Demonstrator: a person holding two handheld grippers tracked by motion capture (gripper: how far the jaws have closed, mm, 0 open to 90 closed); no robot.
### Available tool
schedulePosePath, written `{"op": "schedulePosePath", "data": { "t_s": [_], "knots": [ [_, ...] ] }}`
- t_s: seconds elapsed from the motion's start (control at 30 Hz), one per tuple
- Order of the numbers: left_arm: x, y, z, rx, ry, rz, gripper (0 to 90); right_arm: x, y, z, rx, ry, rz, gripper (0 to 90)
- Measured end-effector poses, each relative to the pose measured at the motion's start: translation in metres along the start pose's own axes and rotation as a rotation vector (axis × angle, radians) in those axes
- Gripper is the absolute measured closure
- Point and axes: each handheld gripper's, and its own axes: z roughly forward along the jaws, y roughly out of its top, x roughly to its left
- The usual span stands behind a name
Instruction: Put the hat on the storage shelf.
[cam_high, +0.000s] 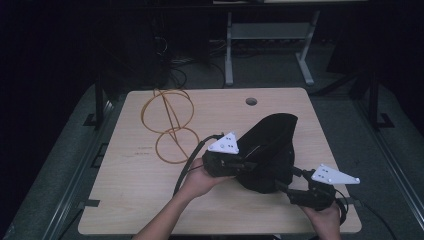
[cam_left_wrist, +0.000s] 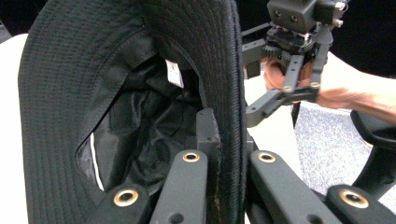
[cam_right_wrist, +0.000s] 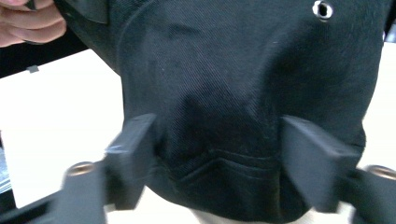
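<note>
A black bucket hat (cam_high: 270, 145) is held up above the wooden table (cam_high: 135, 195), tilted on its side. My left gripper (cam_high: 247, 165) is shut on the hat's brim (cam_left_wrist: 229, 70). The stitched brim runs between its two jaws, and the hat's lined inside with a white label (cam_left_wrist: 174, 73) faces this gripper. My right gripper (cam_high: 285, 182) comes in from the lower right. Its jaws stand on either side of the hat's crown (cam_right_wrist: 233, 70), and its pads (cam_right_wrist: 135, 149) press into the creased cloth. A small metal eyelet (cam_right_wrist: 322, 9) shows on the crown.
A yellow wire frame of joined rings (cam_high: 167, 122) lies on the table at the back left. A round cable hole (cam_high: 251, 101) sits near the far edge. A grey metal stand (cam_high: 265, 45) is on the floor beyond the table.
</note>
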Motion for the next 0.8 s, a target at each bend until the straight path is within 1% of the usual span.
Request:
{"op": "schedulePosePath", "data": {
  "t_s": [0.1, 0.23, 0.37, 0.43, 0.53, 0.6, 0.67, 0.73, 0.8],
  "knots": [
    [-0.001, 0.000, 0.001, 0.002, -0.001, 0.007, 87.7, 0.001, -0.001, 0.003, 0.010, -0.012, -0.007, 46.4],
    [-0.002, -0.001, 0.001, 0.006, -0.004, 0.007, 87.7, 0.002, -0.002, 0.004, 0.002, -0.022, -0.021, 60.6],
    [-0.003, -0.001, 0.001, 0.013, -0.002, 0.016, 87.6, 0.002, -0.002, 0.005, -0.007, -0.023, -0.023, 70.7],
    [-0.005, -0.002, 0.001, 0.018, 0.006, 0.023, 87.6, 0.003, -0.002, 0.006, -0.008, -0.021, -0.017, 73.2],
    [-0.005, -0.002, 0.000, 0.026, 0.012, 0.025, 87.3, 0.004, 0.000, 0.005, -0.005, -0.025, -0.031, 76.8],
    [-0.006, -0.002, -0.002, 0.028, 0.024, 0.029, 86.4, 0.005, 0.001, 0.005, -0.009, -0.024, -0.031, 78.0],
    [-0.006, -0.002, -0.005, 0.024, 0.030, 0.022, 81.1, 0.005, 0.002, 0.004, -0.011, -0.027, -0.026, 78.9],
    [-0.005, -0.002, -0.009, 0.032, 0.036, 0.018, 77.6, 0.004, 0.002, 0.003, -0.011, -0.032, -0.020, 79.3],
    [-0.007, -0.003, -0.012, 0.034, 0.057, 0.024, 72.6, 0.003, 0.003, 0.001, -0.015, -0.032, -0.012, 79.6]
  ]
}}
